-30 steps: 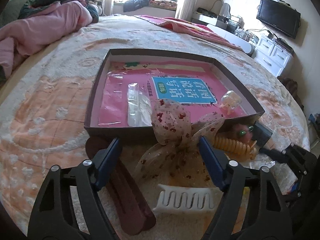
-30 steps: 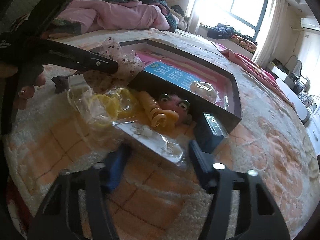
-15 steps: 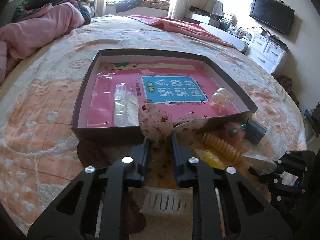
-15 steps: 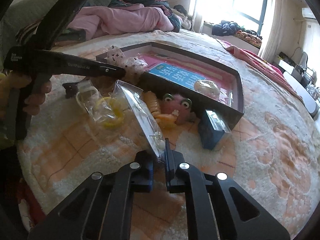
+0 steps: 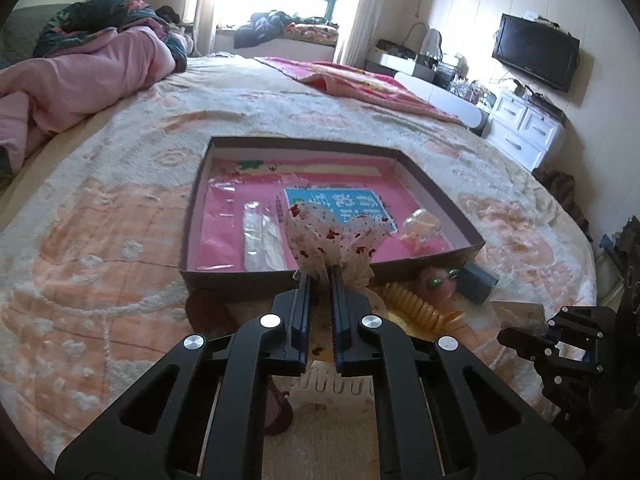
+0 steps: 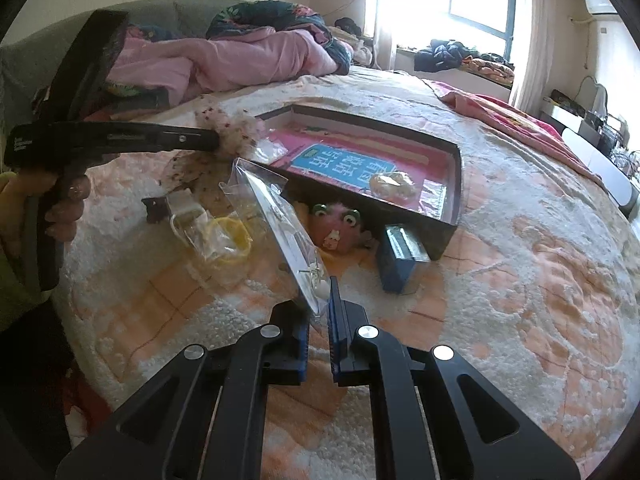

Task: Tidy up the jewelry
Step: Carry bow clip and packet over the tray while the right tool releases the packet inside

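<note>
Hair bow (image 5: 332,236) hiding box (image 5: 192,216) label, comb (image 5: 336,386) under left tool (image 5: 320,276)

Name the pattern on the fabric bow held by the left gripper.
Sheer cream bow with dark-red specks; left wrist view.

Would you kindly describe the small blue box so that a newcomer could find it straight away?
Start at the shallow dark cardboard tray lying on the peach and white bedspread. The small blue box lies on the bedspread just outside the tray's near corner, beside the pink round toy with green eyes. It is the only hard-edged blue block there; its neighbours are soft or clear plastic.
</note>
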Action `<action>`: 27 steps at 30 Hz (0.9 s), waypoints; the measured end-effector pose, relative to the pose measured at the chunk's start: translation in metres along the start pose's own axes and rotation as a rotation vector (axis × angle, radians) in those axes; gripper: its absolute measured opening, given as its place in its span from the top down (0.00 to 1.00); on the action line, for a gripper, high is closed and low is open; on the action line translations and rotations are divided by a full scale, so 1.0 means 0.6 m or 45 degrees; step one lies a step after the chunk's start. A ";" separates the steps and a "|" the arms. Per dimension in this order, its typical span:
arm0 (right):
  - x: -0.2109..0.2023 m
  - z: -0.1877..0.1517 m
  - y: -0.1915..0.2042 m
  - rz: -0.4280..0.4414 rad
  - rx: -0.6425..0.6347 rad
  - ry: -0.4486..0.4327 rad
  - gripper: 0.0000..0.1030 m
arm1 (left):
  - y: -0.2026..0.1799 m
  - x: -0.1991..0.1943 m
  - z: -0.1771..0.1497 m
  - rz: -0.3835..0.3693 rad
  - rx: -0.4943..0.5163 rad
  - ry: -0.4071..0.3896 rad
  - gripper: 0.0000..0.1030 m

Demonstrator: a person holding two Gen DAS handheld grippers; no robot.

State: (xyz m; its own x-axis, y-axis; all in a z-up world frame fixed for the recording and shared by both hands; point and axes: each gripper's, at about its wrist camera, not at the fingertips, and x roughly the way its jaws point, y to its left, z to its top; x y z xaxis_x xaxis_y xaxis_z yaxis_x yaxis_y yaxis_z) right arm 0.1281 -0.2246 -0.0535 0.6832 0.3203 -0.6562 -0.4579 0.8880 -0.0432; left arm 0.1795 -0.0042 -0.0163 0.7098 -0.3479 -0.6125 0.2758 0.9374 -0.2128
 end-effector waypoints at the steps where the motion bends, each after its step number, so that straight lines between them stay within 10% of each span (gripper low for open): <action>1: -0.002 -0.001 -0.002 0.001 0.006 -0.004 0.92 | 0.000 -0.004 0.001 0.004 -0.004 -0.004 0.97; 27: -0.032 0.045 -0.062 -0.072 0.100 -0.110 0.92 | -0.024 -0.014 0.064 0.021 -0.003 -0.080 0.97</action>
State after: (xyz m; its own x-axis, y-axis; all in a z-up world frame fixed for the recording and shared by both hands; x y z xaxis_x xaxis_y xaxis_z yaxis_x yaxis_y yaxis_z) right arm 0.1474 -0.2551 -0.0190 0.7546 0.2930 -0.5872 -0.3733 0.9276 -0.0168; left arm 0.1944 -0.0155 0.0212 0.7534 -0.3331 -0.5670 0.2628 0.9429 -0.2048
